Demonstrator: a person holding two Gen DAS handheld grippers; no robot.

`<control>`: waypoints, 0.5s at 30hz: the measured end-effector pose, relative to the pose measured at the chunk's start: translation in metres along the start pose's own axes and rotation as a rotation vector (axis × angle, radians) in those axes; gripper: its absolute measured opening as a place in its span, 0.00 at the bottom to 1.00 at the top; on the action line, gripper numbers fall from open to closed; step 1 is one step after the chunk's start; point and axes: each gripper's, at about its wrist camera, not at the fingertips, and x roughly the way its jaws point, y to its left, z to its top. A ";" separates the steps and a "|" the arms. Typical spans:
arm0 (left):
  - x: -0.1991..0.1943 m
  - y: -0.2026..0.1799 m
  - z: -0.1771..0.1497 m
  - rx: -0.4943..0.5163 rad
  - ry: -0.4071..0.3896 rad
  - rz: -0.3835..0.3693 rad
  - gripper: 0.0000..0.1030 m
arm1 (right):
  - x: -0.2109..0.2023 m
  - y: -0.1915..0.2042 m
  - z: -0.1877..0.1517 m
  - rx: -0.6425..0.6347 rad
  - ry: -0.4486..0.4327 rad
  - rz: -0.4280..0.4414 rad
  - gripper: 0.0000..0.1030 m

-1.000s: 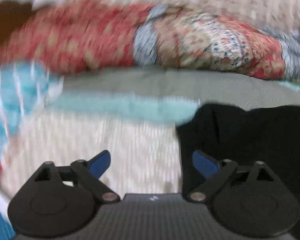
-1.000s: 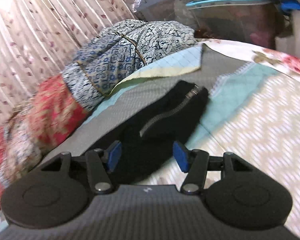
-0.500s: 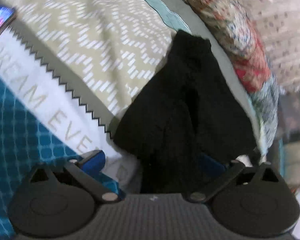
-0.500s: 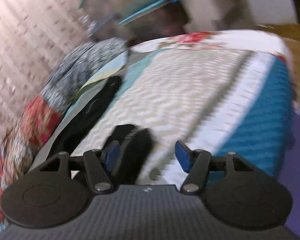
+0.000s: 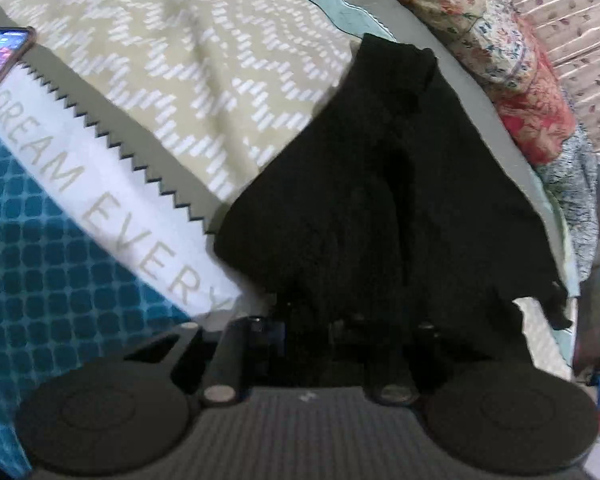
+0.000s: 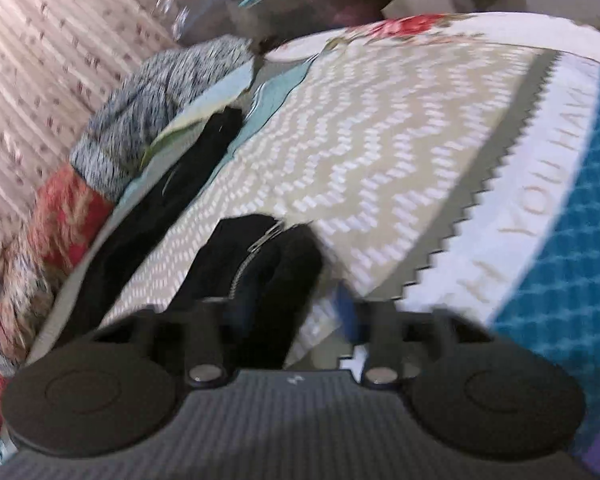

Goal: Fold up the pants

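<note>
On the patterned bedspread (image 5: 220, 60), black fabric pants (image 5: 380, 200) lie spread; left gripper (image 5: 340, 332) buried in cloth, grip indiscernible; right gripper (image 6: 288, 312) spread wide, astride a zippered fold.

Open bedspread (image 5: 204, 60) across upper left of left wrist frame, flat, passable. Phone (image 5: 0, 54) at far left edge, only item on that stretch. Black pants (image 5: 380, 200) filling centre and lower middle, spread right up to left gripper (image 5: 340, 328). Pillows (image 5: 520, 80) along upper right, walling off that side. In right wrist frame, wide bare bedspread centre and right; pants leg (image 6: 260, 264) bunched just ahead of right gripper (image 6: 296, 312); pillows and curtain (image 6: 32, 60) blocking left.
</note>
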 end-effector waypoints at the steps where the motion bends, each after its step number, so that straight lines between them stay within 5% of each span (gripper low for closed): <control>1: -0.006 -0.002 -0.002 0.014 -0.021 0.017 0.11 | -0.005 0.002 0.003 -0.018 -0.022 -0.007 0.08; 8: -0.075 0.009 -0.014 0.037 -0.155 0.065 0.10 | -0.099 -0.028 0.050 -0.026 -0.382 -0.154 0.08; 15: -0.061 0.026 -0.032 0.000 -0.097 0.085 0.10 | -0.089 -0.084 0.042 0.055 -0.271 -0.289 0.08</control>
